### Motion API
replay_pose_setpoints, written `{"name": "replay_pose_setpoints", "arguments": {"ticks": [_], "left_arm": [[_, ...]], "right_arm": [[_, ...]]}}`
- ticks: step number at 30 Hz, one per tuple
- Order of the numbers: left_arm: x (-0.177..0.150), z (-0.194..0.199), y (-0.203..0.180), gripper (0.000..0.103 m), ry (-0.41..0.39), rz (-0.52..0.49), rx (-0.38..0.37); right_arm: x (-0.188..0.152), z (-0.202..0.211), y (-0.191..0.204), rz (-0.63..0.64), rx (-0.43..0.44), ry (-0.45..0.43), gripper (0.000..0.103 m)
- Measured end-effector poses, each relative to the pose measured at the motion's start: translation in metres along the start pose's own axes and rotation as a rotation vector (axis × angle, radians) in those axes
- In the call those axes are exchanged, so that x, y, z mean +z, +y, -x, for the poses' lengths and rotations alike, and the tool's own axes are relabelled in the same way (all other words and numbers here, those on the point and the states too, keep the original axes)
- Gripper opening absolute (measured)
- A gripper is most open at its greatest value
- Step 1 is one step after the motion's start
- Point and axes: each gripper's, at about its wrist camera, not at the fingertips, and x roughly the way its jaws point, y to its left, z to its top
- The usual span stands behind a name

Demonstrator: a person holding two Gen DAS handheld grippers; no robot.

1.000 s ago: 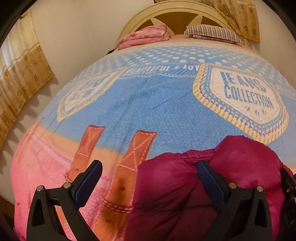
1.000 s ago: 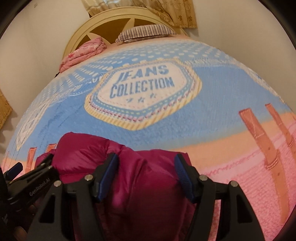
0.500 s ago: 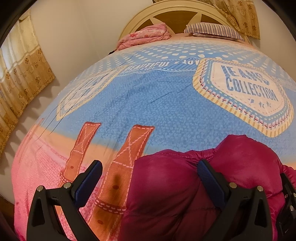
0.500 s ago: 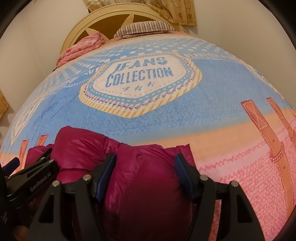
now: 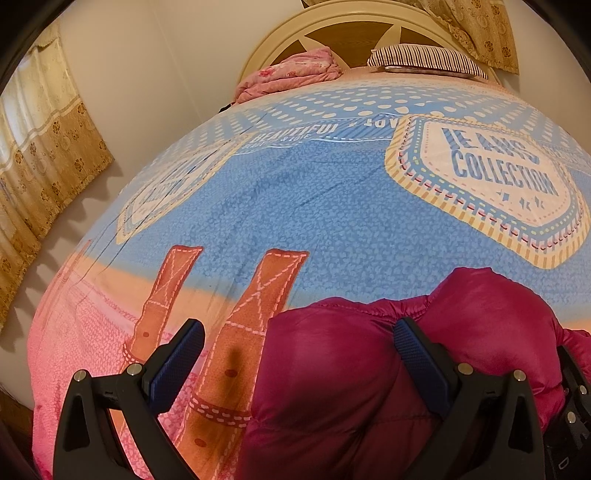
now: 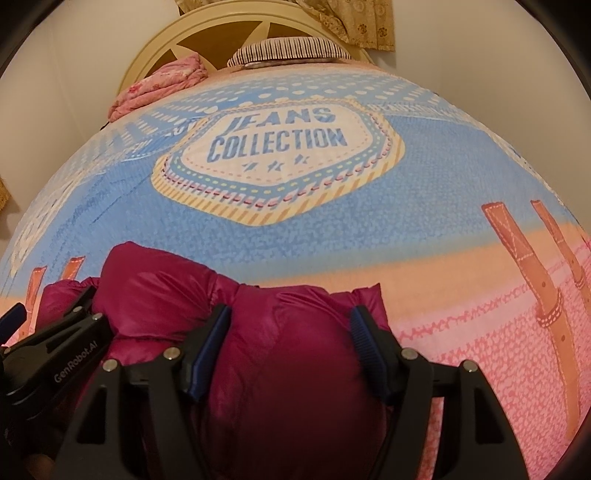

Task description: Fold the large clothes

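Note:
A magenta puffy jacket point(image 5: 351, 373) lies bundled on the near part of the bed; it also shows in the right wrist view point(image 6: 288, 354). My left gripper point(image 5: 299, 354) is open, its jaws wide apart, over the jacket's left edge; the right fingertip point(image 5: 410, 343) is over the fabric, the left one over the bedspread. My right gripper point(image 6: 290, 339) is open, its jaws astride the jacket's right part without pinching it. The left gripper's body point(image 6: 55, 354) shows at the left of the right wrist view.
The bed is covered by a blue, orange and pink bedspread point(image 5: 295, 206) printed "JEANS COLLECTION". A folded pink blanket point(image 5: 291, 74) and a striped pillow point(image 5: 428, 59) lie by the cream headboard point(image 5: 343, 26). Patterned curtains point(image 5: 40, 155) hang at left.
Both grippers have drifted slightly back toward the near edge of the bed, so the jacket sits a little lower in each view. Both stay open.

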Motion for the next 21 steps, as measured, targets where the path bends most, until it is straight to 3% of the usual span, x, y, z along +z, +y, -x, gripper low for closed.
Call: {"name": "replay_pose_setpoints", "arguments": {"ticks": [21], "left_arm": [[-0.0003,0.0008,-0.0037,0.103,-0.008,-0.009,0.016]], "right_arm": [[0.0010,-0.0021,0.0028,0.011,-0.014,0.007,0.070]]}}
